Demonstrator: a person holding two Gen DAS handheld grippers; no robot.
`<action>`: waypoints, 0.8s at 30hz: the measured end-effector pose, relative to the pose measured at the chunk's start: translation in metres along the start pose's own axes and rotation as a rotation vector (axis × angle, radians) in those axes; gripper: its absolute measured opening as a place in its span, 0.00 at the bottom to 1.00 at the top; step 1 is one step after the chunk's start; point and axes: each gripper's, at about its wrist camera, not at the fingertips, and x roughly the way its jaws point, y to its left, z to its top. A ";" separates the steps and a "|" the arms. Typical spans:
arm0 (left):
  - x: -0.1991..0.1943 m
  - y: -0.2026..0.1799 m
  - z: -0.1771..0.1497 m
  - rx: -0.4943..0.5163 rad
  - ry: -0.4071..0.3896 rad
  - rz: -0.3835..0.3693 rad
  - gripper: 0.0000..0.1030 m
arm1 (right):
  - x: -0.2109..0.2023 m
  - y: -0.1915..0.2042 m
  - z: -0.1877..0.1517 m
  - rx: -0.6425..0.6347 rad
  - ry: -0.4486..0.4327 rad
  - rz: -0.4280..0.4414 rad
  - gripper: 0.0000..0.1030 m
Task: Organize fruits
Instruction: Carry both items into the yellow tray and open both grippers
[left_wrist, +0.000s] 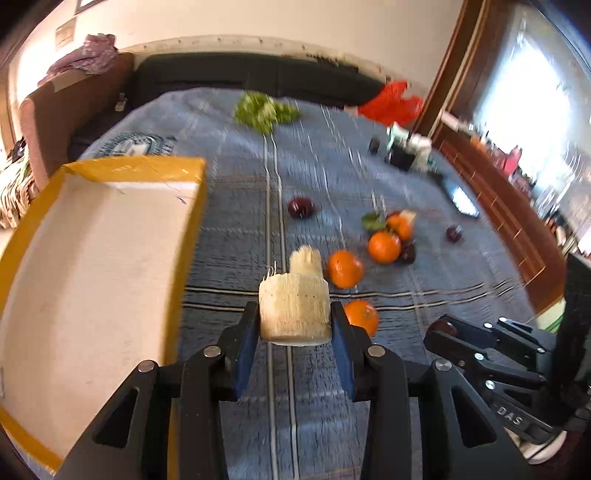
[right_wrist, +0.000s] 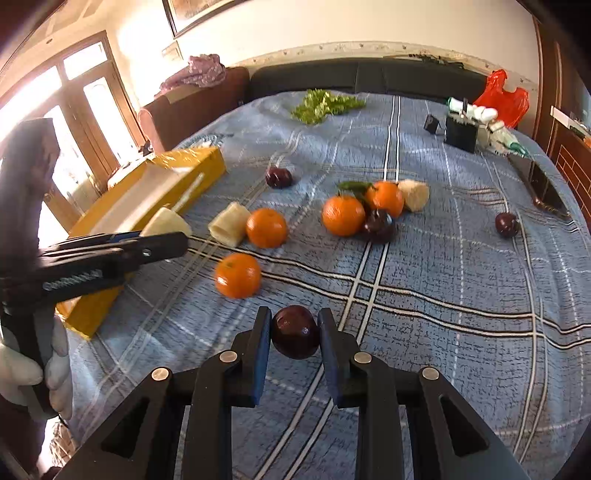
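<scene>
Plum (right_wrist: 295, 331) largely hidden between right tool (right_wrist: 294, 332) pads.

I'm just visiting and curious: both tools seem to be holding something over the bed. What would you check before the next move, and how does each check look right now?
1. Left gripper grips the pale fibrous chunk between both fingers: ok.
2. Right gripper has the dark plum between its fingers: ok; whether it is lifted off the bedspread, cannot tell.
3. Yellow box is open, with bare white floor showing: ok.
4. Box lies just left of the held chunk: ok.
5. Tangerine sits close ahead of the right gripper and could get nudged: not ok.
6. Left view is blurred, so the exact drop spot: cannot tell.
</scene>
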 end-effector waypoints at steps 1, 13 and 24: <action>-0.015 0.006 -0.001 -0.013 -0.024 -0.002 0.35 | -0.006 0.005 0.002 -0.008 -0.010 0.002 0.27; -0.128 0.106 0.005 -0.112 -0.184 0.203 0.36 | -0.070 0.130 0.092 -0.147 -0.146 0.280 0.28; -0.073 0.196 -0.027 -0.234 -0.047 0.304 0.36 | 0.061 0.231 0.067 -0.229 0.113 0.320 0.28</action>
